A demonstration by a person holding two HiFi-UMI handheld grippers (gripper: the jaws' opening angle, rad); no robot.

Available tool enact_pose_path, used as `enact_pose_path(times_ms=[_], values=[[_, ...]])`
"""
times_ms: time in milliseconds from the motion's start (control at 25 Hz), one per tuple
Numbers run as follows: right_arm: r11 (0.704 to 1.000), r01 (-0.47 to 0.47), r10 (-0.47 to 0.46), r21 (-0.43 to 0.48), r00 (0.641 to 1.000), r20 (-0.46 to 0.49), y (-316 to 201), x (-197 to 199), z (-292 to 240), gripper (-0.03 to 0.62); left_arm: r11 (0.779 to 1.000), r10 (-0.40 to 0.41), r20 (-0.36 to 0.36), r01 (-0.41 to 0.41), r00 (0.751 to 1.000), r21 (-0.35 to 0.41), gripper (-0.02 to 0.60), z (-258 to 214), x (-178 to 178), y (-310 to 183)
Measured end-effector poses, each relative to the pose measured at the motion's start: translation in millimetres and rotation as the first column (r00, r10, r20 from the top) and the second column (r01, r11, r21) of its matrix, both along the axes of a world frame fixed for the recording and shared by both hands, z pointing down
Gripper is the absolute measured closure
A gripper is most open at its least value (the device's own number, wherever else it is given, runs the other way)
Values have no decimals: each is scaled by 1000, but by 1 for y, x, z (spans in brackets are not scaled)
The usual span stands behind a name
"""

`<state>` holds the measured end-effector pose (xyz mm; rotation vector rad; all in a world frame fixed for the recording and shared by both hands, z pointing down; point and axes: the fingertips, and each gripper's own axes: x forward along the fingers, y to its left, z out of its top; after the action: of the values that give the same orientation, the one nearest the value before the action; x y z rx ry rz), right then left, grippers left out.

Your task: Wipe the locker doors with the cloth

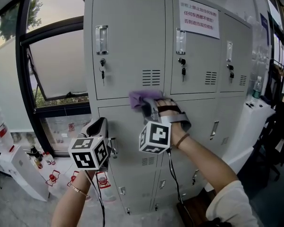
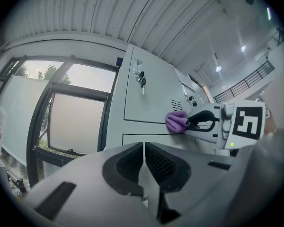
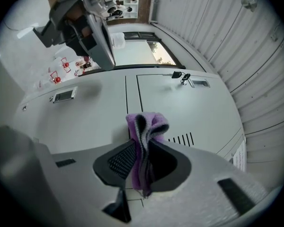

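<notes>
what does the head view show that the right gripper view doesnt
Only the head view: the person's arms and the marker cube on the right gripper. Only the right gripper view: its jaws closed on the folded purple cloth seen up close, and the ribbed ceiling. Both: the cloth at the grey locker doors, a key hanging in a lock, the window and the left gripper.

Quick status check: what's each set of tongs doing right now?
left tongs: closed, nothing between them.
right tongs: closed on the purple cloth.
</notes>
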<state>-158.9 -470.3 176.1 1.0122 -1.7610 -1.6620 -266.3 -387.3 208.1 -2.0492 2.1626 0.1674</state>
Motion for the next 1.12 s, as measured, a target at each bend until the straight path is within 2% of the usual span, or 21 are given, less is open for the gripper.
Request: enact_pose_path(times_ms=[280,480,680,920,1000,1120], values=[[1000,10,-10,-28,1000,20,2,0,4,517,1000,2,-18,-2,1000,7,566,4,-1,3],[992,87,-75,-96,989,127,19,3,5,517,1000,-4,-17,4,1000,14,566,9,-1,8],[967,188,-140,-175,957,253,42,12,14,517,1000,2,54,-3,999,21,566,14,11,11],[899,299,-120,-319,871,477,58,44,37,517,997,41,79,-46,996,58,566,35,30,27],[866,344,-91,-364,823,561,61,56,50,517,998,47,95,-51,994,45,566,52,39,29],[794,431,-28,-429,730,683,64,71,74,517,997,71,84,-73,994,13,566,80,55,27]])
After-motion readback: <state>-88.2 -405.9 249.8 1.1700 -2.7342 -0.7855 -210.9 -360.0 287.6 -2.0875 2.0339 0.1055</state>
